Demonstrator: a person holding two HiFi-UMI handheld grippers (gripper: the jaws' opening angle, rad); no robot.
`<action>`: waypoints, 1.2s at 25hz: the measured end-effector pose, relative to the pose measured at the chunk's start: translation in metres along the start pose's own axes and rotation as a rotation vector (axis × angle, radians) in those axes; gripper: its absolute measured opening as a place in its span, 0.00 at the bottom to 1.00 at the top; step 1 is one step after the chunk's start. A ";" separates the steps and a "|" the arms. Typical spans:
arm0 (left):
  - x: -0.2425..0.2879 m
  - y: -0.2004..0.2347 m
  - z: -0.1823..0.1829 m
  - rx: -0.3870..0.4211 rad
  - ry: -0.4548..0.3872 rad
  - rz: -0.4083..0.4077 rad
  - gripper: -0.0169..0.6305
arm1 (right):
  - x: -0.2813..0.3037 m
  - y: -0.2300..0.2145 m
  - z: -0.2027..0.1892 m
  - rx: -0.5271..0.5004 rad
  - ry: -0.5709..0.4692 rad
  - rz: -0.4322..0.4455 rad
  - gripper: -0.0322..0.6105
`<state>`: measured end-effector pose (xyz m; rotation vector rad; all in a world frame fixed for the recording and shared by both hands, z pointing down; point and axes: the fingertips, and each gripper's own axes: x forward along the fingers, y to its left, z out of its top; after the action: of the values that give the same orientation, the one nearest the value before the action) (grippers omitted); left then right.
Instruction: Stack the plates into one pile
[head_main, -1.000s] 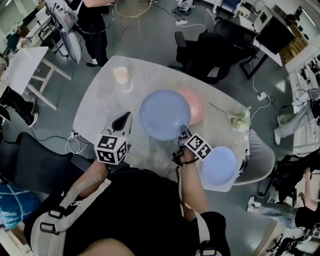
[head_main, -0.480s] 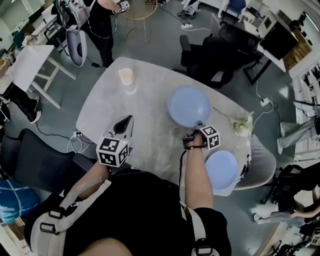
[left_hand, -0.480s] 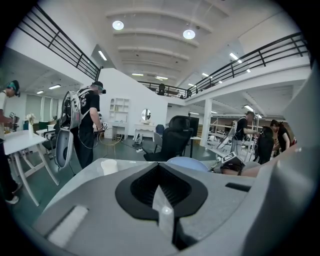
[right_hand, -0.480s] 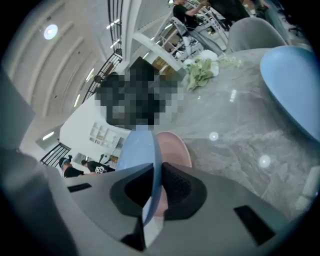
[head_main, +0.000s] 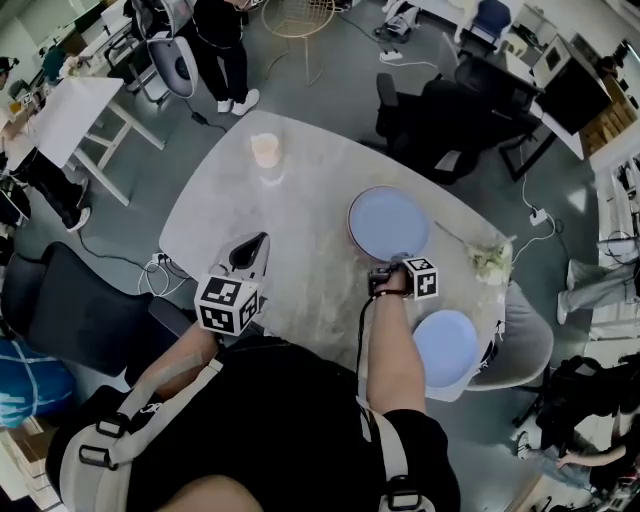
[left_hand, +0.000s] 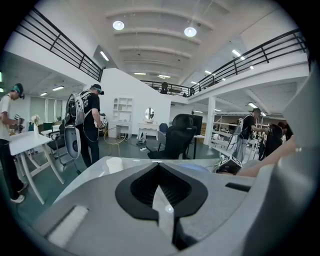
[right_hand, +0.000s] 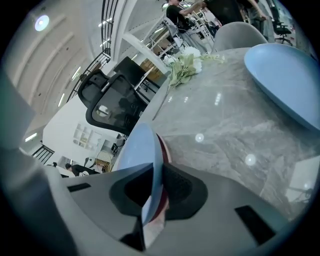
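A large blue plate (head_main: 388, 222) lies flat on the marble table (head_main: 290, 230), on top of a pink plate whose rim (right_hand: 163, 145) shows just beneath it in the right gripper view. My right gripper (head_main: 397, 262) is at this plate's near edge. The blue rim (right_hand: 140, 147) sits between its jaws, which still touch it and are opening. A smaller blue plate (head_main: 445, 347) rests alone at the table's near right corner, also seen in the right gripper view (right_hand: 287, 75). My left gripper (head_main: 256, 240) hovers over the table's left side, shut and empty (left_hand: 162, 210).
A pale cup (head_main: 265, 150) stands at the far left of the table. A white flower sprig (head_main: 488, 260) lies near the right edge. Black office chairs (head_main: 450, 110) stand beyond the table, another (head_main: 70, 310) at my left. People stand far left.
My right gripper has carried the large blue plate to the right, over the pink plate, and lowered it until it covers the pink one. The left gripper has stayed put.
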<state>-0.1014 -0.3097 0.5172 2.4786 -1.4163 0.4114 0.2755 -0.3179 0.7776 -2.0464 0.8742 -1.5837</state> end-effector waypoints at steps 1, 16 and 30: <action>-0.001 0.000 -0.001 0.001 0.001 0.002 0.03 | 0.001 0.001 -0.002 -0.024 0.005 -0.001 0.11; 0.011 -0.012 0.006 0.005 -0.011 -0.042 0.03 | -0.074 0.064 0.030 -0.704 -0.172 0.128 0.38; 0.032 -0.050 0.036 0.034 -0.088 -0.148 0.03 | -0.297 0.216 0.021 -1.144 -0.789 0.537 0.06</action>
<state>-0.0385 -0.3232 0.4912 2.6369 -1.2555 0.3011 0.1993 -0.2694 0.4214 -2.3983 1.9610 0.1825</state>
